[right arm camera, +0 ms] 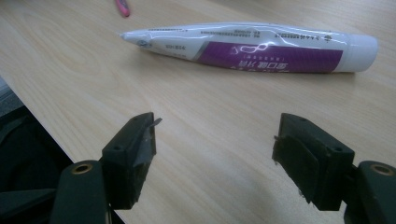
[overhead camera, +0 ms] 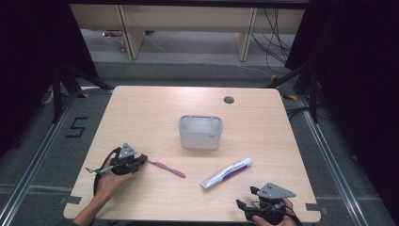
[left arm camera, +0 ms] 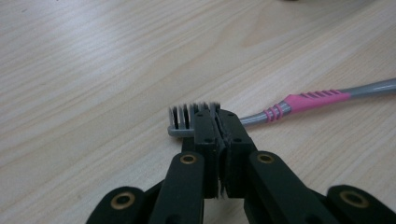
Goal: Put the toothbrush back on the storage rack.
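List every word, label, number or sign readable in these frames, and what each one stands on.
"5": black marking on the grey floor left of the light wooden table.
White and purple toothpaste tube: printed lines and larger characters on the purple band, upside down in the right gripper view, too blurred to read.
Small grey rectangular plastic container: a tiny mark on its front, too small to read.

The table (overhead camera: pixel 141 117) is lit evenly from above, bright, while both sides of the high view are almost black. This view is a little soft, with low detail. In the left gripper view the near black jaws are blurred and the toothbrush (left arm camera: pixel 299 105) is rather sharp. In the right gripper view the toothpaste tube (right arm camera: pixel 252 46) shows white glare, and soft shadows lie under the jaws.
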A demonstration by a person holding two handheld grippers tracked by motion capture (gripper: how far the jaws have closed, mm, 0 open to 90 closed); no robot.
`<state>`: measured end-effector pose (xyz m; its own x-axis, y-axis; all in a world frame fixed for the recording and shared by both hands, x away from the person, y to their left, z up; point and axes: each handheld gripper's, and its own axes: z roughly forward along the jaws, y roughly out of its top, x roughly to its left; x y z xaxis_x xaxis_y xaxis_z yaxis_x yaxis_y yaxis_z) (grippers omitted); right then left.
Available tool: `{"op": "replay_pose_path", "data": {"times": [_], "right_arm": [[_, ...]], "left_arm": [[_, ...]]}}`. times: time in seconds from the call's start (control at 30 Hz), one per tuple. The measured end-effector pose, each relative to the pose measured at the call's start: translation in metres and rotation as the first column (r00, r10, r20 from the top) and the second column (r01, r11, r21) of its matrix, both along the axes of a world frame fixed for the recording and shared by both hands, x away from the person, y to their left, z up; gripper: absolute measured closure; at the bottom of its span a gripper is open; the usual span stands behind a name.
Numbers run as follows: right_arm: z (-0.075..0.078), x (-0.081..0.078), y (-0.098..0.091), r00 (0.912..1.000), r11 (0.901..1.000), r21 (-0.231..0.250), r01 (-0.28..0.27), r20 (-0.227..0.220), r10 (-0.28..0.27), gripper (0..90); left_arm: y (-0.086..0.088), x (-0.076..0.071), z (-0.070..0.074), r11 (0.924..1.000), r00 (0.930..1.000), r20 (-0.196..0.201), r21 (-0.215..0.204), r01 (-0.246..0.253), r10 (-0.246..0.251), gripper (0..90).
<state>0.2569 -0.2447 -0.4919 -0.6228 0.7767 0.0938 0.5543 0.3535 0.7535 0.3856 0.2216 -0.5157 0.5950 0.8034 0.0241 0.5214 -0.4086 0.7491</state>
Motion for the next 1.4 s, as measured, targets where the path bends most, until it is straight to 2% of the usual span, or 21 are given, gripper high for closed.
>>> {"op": "replay_pose_path", "data": {"times": [0.07,0.1,0.2,0.23,0.3,0.33,0.37,0.4,0.57,0.67,0.73,0.83,0.87,0.9,1.0,1.17,1.23,1.27,1.3,1.33,1.4], "right_arm": [[0.000,0.000,0.000,1.0000,1.0000,0.001,-0.002,0.004,0.002,29.3],[0.000,0.001,-0.001,0.9997,0.9999,-0.011,-0.010,0.022,0.011,29.3],[0.000,0.001,-0.001,0.9999,1.0000,-0.006,-0.004,0.011,0.004,29.4],[0.000,0.001,-0.001,0.9999,1.0000,-0.006,-0.004,0.011,0.004,29.4],[0.000,0.002,-0.002,0.9996,0.9998,-0.014,-0.016,0.025,0.016,29.3],[0.000,0.000,-0.001,1.0000,1.0000,0.000,-0.002,0.001,0.002,29.3],[0.000,0.000,-0.001,1.0000,1.0000,0.000,-0.002,0.001,0.002,29.3],[0.000,0.001,-0.001,0.9997,0.9999,-0.006,-0.012,0.021,0.012,29.3],[0.000,0.002,-0.002,0.9993,0.9998,-0.012,-0.015,0.033,0.016,29.3],[0.001,0.001,-0.002,0.9995,0.9998,-0.005,-0.018,0.025,0.018,29.3],[0.001,-0.001,-0.001,1.0000,0.9999,0.011,0.002,0.001,-0.002,29.3],[0.001,-0.001,-0.001,1.0000,0.9999,0.016,0.003,-0.008,-0.003,29.3],[0.000,0.001,-0.003,0.9997,1.0000,0.002,-0.009,0.023,0.009,29.4],[0.000,0.001,-0.003,0.9997,1.0000,0.001,-0.004,0.022,0.004,29.3],[-0.001,0.002,-0.004,0.9997,1.0000,0.008,-0.005,0.022,0.005,29.3],[0.000,0.002,-0.005,0.9998,0.9999,0.007,-0.009,0.020,0.009,29.3],[0.000,0.003,-0.004,0.9997,0.9999,0.008,-0.013,0.020,0.013,29.3],[0.000,0.001,-0.002,0.9999,0.9997,0.024,-0.002,-0.015,0.003,29.3],[0.000,0.001,-0.003,1.0000,0.9998,0.017,-0.006,0.007,0.005,29.3],[-0.001,0.001,-0.002,1.0000,0.9997,0.023,-0.003,0.002,0.003,29.3],[-0.001,0.002,-0.002,0.9999,0.9997,0.021,-0.011,0.011,0.011,29.3]], "left_arm": [[-0.002,0.001,0.001,1.0000,1.0000,0.005,0.006,0.000,0.000,86.4],[-0.002,0.003,0.001,0.9999,1.0000,0.003,0.009,0.004,-0.004,86.4],[-0.006,0.005,0.000,1.0000,0.9999,0.012,-0.007,-0.004,0.004,86.0],[-0.006,0.005,0.001,1.0000,1.0000,-0.001,0.004,0.002,-0.002,86.0],[-0.007,0.007,0.000,1.0000,1.0000,-0.002,-0.002,-0.004,0.004,85.5],[-0.007,0.007,0.000,1.0000,1.0000,-0.005,-0.002,-0.003,0.003,85.3],[-0.007,0.008,0.001,0.9999,1.0000,-0.005,0.016,0.005,-0.005,85.3],[-0.008,0.009,0.000,1.0000,1.0000,-0.007,-0.005,-0.003,0.003,84.9],[-0.008,0.008,0.004,0.9993,0.9998,-0.011,-0.032,-0.018,0.017,82.9],[-0.008,0.006,0.005,0.9958,0.9992,-0.022,-0.084,-0.035,0.033,80.2],[-0.009,0.003,0.007,0.9942,0.9985,-0.043,-0.101,-0.036,0.032,78.1],[-0.010,-0.001,0.009,0.9915,0.9977,-0.050,-0.120,-0.051,0.045,72.7],[-0.010,-0.004,0.011,0.9882,0.9962,-0.068,-0.139,-0.064,0.055,70.7],[-0.010,-0.004,0.011,0.9882,0.9962,-0.068,-0.139,-0.064,0.055,67.5],[-0.011,-0.007,0.012,0.9824,0.9887,-0.130,-0.160,-0.096,0.076,61.4],[-0.012,-0.009,0.007,0.9675,0.9681,-0.224,-0.197,-0.159,0.113,49.3],[-0.013,-0.010,0.009,0.9647,0.9634,-0.238,-0.199,-0.172,0.123,46.9],[-0.013,-0.010,0.012,0.9650,0.9627,-0.240,-0.196,-0.174,0.125,44.9],[-0.014,-0.011,0.013,0.9611,0.9596,-0.251,-0.208,-0.182,0.127,43.2],[-0.015,-0.011,0.016,0.9581,0.9558,-0.266,-0.217,-0.187,0.126,41.8],[-0.018,-0.011,0.020,0.9581,0.9514,-0.279,-0.212,-0.193,0.129,37.4]]}}
